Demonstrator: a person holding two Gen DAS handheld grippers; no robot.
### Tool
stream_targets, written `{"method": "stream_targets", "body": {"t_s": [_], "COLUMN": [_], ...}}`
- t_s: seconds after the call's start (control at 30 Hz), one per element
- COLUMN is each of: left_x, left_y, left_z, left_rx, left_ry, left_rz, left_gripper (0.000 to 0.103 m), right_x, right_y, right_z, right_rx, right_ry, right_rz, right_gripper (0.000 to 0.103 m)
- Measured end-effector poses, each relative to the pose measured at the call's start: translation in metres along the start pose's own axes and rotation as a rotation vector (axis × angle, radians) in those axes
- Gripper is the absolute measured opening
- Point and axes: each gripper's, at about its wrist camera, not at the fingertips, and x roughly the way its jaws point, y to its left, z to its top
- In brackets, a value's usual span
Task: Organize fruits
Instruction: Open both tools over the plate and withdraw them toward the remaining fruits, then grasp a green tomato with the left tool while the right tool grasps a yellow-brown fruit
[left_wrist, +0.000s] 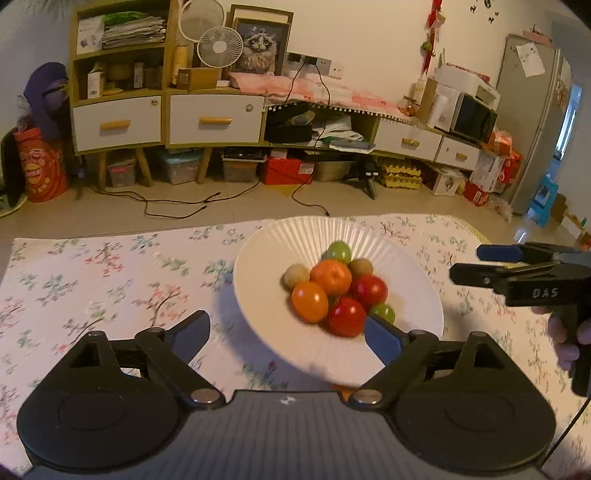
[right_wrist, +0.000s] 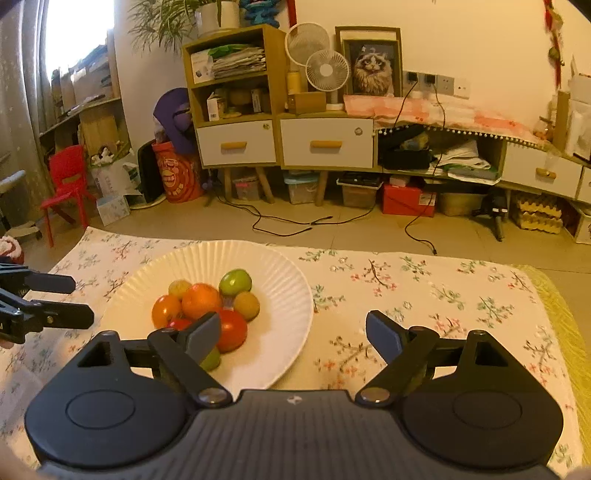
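A white ribbed ceramic plate (left_wrist: 266, 258) rests on the floral-printed tablecloth (left_wrist: 110, 266) and holds a heap of small round fruits — two orange ones (left_wrist: 330, 277), two red ones (left_wrist: 369, 290), two green ones (left_wrist: 339, 251) and two tan-brown ones (left_wrist: 296, 275), all touching. The left gripper (left_wrist: 286, 332) hovers over the plate's near rim, its jaws spread wide apart with nothing between them. The right gripper (right_wrist: 293, 332) — likewise wide open and empty — hangs just beside the plate's right edge, its left finger (right_wrist: 203, 334) overlapping the fruit heap in view.
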Motion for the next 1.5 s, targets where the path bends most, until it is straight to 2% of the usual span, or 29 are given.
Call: {"method": "stream_targets", "body": {"t_s": [0.37,0.63,0.9,1.1,1.3,1.4,1.5], "left_x": [-0.029,-0.047,-0.054,-0.048,-0.042,-0.044,-0.047], "left_y": [-0.004,-0.002,0.005,0.011,0.01,0.016,0.018], "left_z": [-0.02,-0.04,-0.063,-0.08,-0.1,-0.107,-0.108], "left_rx": [0.063,0.075,0.027,-0.008,0.023,-0.005,-0.026], "left_ry": [0.012,0.034,0.029,0.045,0.065,0.039,0.032], "left_rz": [0.071,0.1,0.117,0.108,0.147,0.12,0.124], "left_gripper": [0.102,0.102,0.102,0.102,0.102,0.103,0.103], "right_x": [-0.021,-0.035,-0.038,-0.045,-0.042,-0.042,-0.039], "right_y": [0.014,0.018,0.025,0.03,0.041,0.048,0.051], "right_z": [-0.018,-0.031,-0.057,-0.067,-0.081,-0.088,-0.092], "right_rx": [-0.041,-0.046,0.003,-0.014,-0.038,-0.073,-0.081], "right_ry": [0.008,0.009,0.012,0.009,0.056,0.074,0.093], "right_rz": [0.007,-0.009,-0.064,-0.043,-0.011,0.0,0.011], "right_gripper": [0.091,0.097,0.098,0.1,0.101,0.101,0.101]}}
